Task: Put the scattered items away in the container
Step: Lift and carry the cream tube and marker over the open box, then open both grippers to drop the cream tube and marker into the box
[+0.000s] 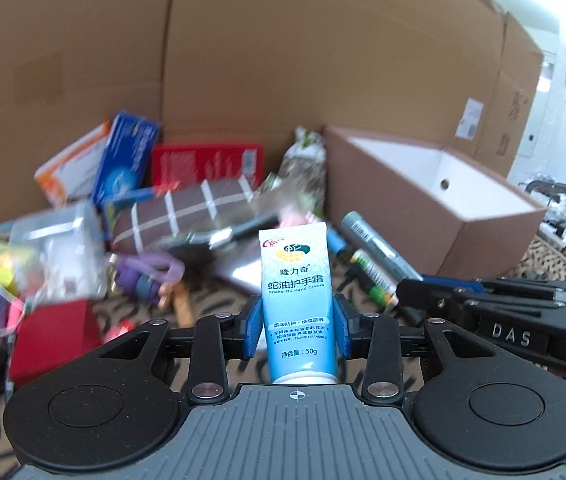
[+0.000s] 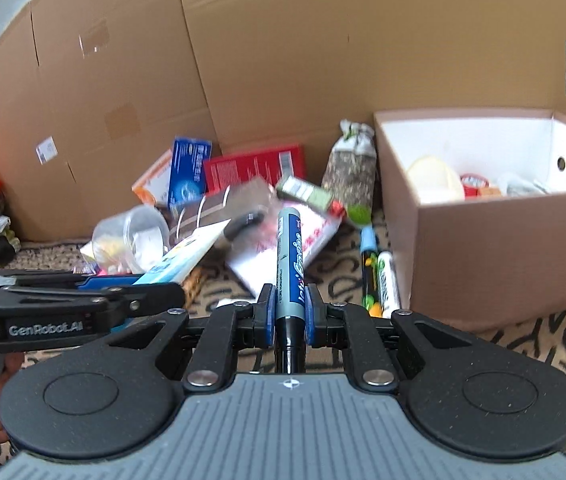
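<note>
Here left gripper (image 1: 298, 330) clamps hand cream tube (image 1: 294, 280), cap hidden; right gripper (image 2: 290, 316) clamps marker (image 2: 290, 264)

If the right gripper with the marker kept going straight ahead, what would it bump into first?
Probably the pink-and-white packet lying just beyond the marker held in the right gripper, at the near edge of the clutter pile; depth is hard to judge.

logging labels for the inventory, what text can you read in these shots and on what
"隆力奇", "蛇油护手霜", "Snake Oil Hand Cream", "净含量: 50g": hand cream tube in the left claw
"DAS": right claw body
"GenRobot.AI": left claw body
Marker in the right claw: script blurred, unreadable
Boxes, shipping labels: too blurred
</note>
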Demonstrator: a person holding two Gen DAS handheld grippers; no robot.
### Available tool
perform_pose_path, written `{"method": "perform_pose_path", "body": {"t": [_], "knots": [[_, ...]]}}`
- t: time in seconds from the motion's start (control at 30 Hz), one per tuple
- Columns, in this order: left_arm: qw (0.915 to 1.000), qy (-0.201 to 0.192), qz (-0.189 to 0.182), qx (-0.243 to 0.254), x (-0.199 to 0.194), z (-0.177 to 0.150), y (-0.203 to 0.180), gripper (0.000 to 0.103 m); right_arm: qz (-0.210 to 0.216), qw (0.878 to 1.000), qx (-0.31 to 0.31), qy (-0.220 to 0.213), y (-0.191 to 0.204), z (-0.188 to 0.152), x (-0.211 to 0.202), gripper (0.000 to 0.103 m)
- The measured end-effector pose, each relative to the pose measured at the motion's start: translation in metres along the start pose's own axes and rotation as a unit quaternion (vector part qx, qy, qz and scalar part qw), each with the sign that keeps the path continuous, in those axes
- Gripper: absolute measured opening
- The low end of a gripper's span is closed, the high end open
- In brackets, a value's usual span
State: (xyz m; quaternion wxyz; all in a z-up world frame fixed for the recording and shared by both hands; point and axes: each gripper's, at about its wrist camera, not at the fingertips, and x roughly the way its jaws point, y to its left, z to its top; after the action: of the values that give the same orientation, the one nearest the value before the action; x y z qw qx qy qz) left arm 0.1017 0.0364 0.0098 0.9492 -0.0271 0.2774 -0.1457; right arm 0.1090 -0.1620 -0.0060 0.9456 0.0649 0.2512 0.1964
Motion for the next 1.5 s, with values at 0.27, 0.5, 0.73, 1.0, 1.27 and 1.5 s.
{"method": "perform_pose_path", "body": {"t": [0.27, 0.5, 0.73, 1.0, 1.27, 1.5], "knots": [[0.9983, -0.037, -0.028, 0.034, 0.009, 0.040, -0.029, 0.036, -0.003, 0.999, 0.000, -0.047, -0.016, 0.030, -0.015, 0.017], [0.9942, -0.057, -0.068, 0.061, 0.029, 0.078, -0.064, 0.036, -0.034, 0.995, -0.012, -0.094, -0.040, 0.060, -0.031, 0.017], [0.9895, -0.060, -0.105, 0.080, 0.067, 0.103, -0.106, 0.036, -0.082, 0.991, -0.004, -0.103, -0.081, 0.080, -0.028, 0.017], [0.9909, -0.010, -0.115, 0.069, 0.133, 0.111, -0.131, 0.037, -0.127, 0.988, 0.022, -0.085, -0.129, 0.083, -0.001, 0.017], [0.9924, 0.021, -0.095, 0.076, 0.182, 0.114, -0.147, 0.036, -0.146, 0.986, 0.052, -0.060, -0.163, 0.081, 0.026, 0.017], [0.9955, 0.014, -0.062, 0.071, 0.191, 0.111, -0.151, 0.075, -0.178, 0.980, 0.065, -0.067, -0.177, 0.075, 0.029, 0.044]]}}
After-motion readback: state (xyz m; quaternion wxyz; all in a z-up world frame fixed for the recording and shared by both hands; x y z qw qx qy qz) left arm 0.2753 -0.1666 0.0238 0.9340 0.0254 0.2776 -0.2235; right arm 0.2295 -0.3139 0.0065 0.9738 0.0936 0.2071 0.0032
